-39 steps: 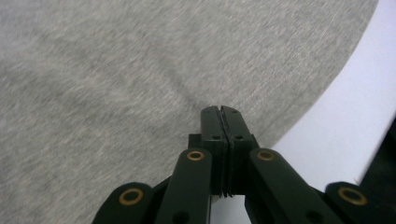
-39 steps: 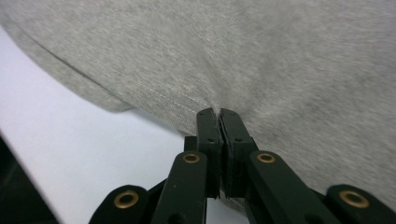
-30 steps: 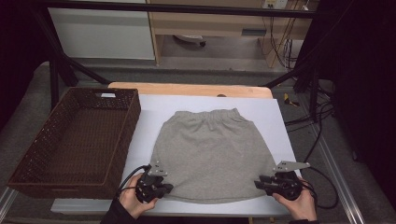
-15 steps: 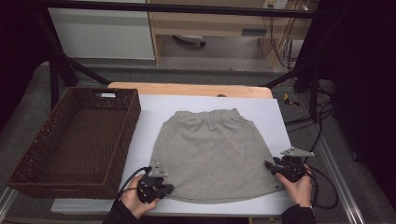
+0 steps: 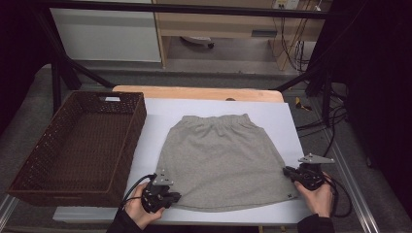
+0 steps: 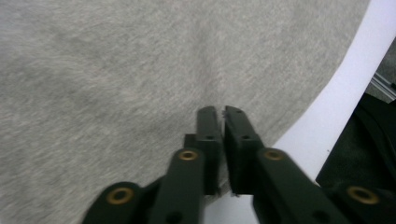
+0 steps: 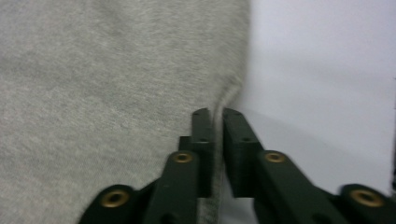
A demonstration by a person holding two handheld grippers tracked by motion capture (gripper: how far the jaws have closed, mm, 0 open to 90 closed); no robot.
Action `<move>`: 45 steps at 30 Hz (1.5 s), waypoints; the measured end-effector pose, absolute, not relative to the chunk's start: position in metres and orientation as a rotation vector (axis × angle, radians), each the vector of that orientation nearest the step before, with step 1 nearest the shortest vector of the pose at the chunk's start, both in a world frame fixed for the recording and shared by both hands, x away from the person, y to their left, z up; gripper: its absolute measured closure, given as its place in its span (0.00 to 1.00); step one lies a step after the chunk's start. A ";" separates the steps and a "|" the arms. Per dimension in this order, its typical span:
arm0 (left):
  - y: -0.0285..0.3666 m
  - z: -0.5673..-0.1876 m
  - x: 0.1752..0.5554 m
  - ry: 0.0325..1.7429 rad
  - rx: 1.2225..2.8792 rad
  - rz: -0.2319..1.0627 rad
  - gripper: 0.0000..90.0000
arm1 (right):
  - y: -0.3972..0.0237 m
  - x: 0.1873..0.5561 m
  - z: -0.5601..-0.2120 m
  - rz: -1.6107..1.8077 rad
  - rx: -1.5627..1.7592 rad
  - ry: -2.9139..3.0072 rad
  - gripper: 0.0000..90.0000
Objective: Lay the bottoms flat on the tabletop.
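High view first: I see a grey skirt (image 5: 222,162) spread flat on the white table (image 5: 291,121), waistband away from me, hem nearest. My left gripper (image 5: 167,198) sits at the hem's near left corner, my right gripper (image 5: 290,171) at the skirt's right edge, a little up from the hem. A brown wicker basket (image 5: 77,145) stands well off to the left gripper's outer side.

Left gripper view: its jaws have just been opening a little; a narrow gap shows, the fabric lies around and beneath them, and I cannot tell if any is pinched.

Right gripper view: those jaws have just been closing, and the skirt's side seam runs up between them, nipped.

I judge that folding has not begun; only the grasps are being set.
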State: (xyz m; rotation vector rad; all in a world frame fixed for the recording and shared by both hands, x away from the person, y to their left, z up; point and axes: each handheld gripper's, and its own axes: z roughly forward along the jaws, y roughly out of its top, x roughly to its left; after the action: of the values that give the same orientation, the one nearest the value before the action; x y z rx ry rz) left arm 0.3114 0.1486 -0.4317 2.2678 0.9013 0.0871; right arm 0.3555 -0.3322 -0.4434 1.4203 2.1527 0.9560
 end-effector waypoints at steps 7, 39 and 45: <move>0.160 -0.427 0.322 0.907 2.221 0.133 0.61 | -0.314 0.356 -0.435 1.087 1.355 2.134 0.49; 0.157 -0.413 0.373 0.895 2.164 0.206 0.10 | -0.261 0.360 -0.433 1.258 1.269 2.227 0.04; 0.155 -0.412 0.384 0.906 2.161 0.198 0.08 | -0.255 0.359 -0.434 1.243 1.258 2.252 0.03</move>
State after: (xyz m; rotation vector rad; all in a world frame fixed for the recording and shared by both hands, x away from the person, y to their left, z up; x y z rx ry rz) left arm 0.3836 0.1549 -0.4125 2.1613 0.9064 0.1980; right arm 0.3594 -0.2552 -0.4338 1.2577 2.2520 1.2430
